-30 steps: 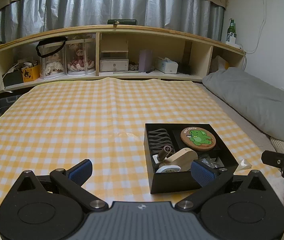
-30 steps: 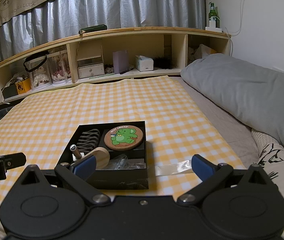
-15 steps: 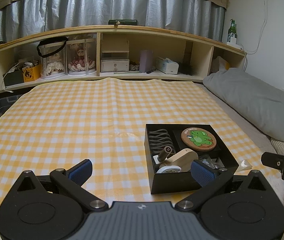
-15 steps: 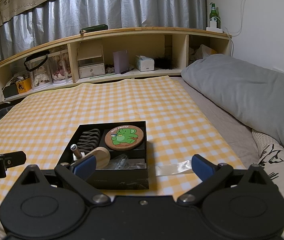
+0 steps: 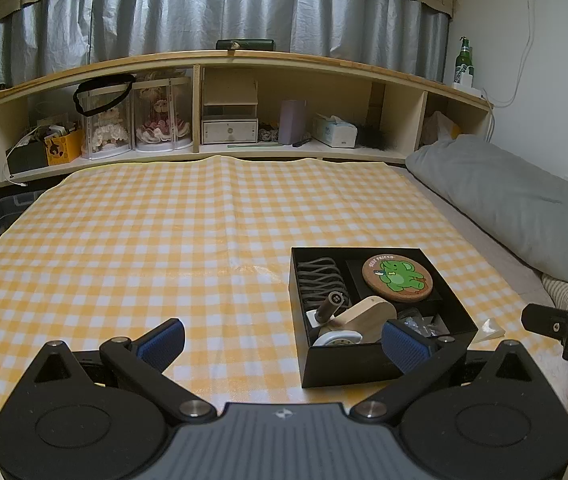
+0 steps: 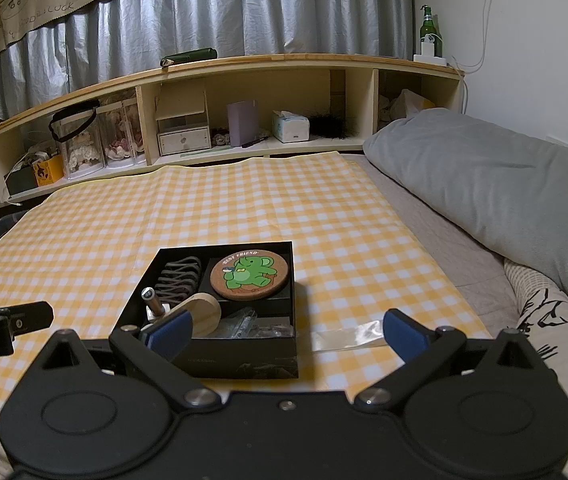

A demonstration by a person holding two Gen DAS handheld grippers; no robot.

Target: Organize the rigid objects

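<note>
While both tools (image 5: pixel 281 346) (image 6: pixel 287 334) gape empty, the black box (image 6: pixel 243 354) sits before them; clear wrapper (image 6: pixel 346 338) beside.

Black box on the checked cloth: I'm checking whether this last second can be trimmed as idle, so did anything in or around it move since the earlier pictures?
Nothing visibly changed. The left gripper and right gripper hang open and empty as before, and the black box, with the cork coaster in it, lies where it was.
</note>
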